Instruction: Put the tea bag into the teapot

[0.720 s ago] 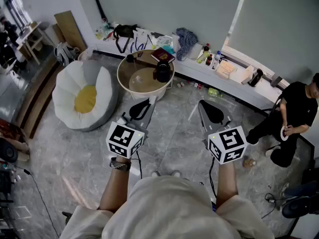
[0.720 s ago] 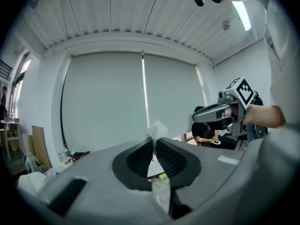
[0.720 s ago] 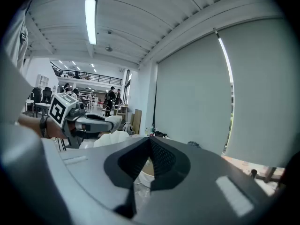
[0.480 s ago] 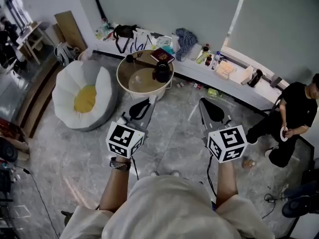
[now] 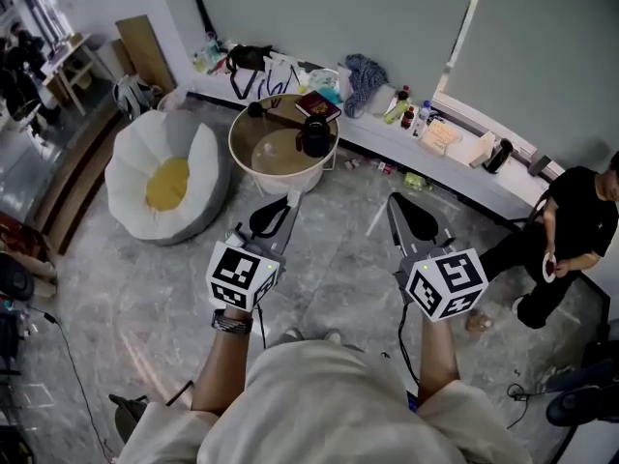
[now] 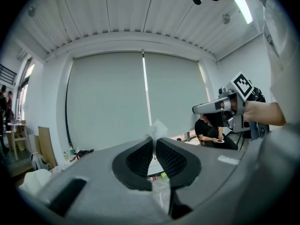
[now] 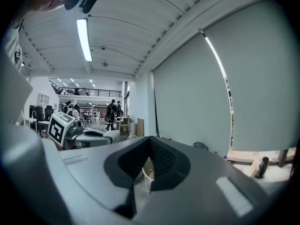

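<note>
Polished grey floor (image 5: pixel 145 298) with a marble pattern fills the head view. On it stands a round worktop (image 5: pixel 266 155) with a smooth tan top and a pale rim, beside a soft white beanbag (image 5: pixel 131 177) shaped like a fried egg with a yellow centre. On the worktop stands the teapot (image 5: pixel 314 137), dark and rounded, well apart from both grippers. The left gripper (image 6: pixel 153 138) has matte grey shells and black ribbed pads. Its jaws are clamped on the tea bag (image 6: pixel 157 127), a thin, crumpled white piece that sticks up a little above the tips. The right gripper (image 7: pixel 150 142) is of the same make; its jaws are together and nothing is between them. Only the left gripper view shows the tea bag clearly; in the head view it is too small to tell. The right gripper view shows the pale rim of the worktop through the gap below its pads. The left gripper view shows a seated person (image 6: pixel 211 131) in black before the plain grey blinds (image 6: pixel 108 102).
</note>
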Demonstrator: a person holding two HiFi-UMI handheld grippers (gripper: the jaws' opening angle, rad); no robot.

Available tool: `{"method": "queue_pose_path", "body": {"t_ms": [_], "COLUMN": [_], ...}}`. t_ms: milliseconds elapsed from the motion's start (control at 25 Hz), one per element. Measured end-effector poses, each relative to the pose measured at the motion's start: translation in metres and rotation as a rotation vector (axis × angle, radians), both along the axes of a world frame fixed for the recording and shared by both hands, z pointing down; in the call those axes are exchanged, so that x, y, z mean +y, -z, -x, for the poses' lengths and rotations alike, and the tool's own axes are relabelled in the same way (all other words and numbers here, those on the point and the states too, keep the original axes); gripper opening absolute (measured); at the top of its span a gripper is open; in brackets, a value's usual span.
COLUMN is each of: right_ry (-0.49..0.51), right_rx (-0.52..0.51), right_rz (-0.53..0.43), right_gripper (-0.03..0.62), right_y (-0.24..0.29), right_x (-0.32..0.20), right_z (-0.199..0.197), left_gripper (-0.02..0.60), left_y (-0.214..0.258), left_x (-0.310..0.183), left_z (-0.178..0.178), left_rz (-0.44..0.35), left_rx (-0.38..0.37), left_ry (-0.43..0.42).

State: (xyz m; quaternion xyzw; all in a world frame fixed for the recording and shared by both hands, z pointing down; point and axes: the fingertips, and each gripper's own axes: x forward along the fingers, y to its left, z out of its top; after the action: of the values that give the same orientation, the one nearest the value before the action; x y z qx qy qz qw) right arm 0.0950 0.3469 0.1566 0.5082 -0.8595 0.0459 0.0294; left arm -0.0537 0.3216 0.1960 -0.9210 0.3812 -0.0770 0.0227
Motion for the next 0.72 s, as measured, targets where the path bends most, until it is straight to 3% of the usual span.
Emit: {"method": "queue_pose_path", "body": {"t_ms": [360, 720], "right_ry": [0.077, 0.082], "right_rx": [-0.002, -0.009], "right_rz": [0.045, 0.043], "right_gripper": [0.006, 0.006], "right_y": [-0.016, -0.018], "right_x": [0.014, 0.002], "right_z": [-0.023, -0.043], "left_gripper": [0.023, 0.024], "left_y": [-0.005, -0.005], "left_x": [0.023, 0.005], "left_z": [-0.027, -0.040], "left_rz": [0.006, -0.007], "left_rx": [-0.010, -0.009], "left_ry": [0.042, 0.045]}}
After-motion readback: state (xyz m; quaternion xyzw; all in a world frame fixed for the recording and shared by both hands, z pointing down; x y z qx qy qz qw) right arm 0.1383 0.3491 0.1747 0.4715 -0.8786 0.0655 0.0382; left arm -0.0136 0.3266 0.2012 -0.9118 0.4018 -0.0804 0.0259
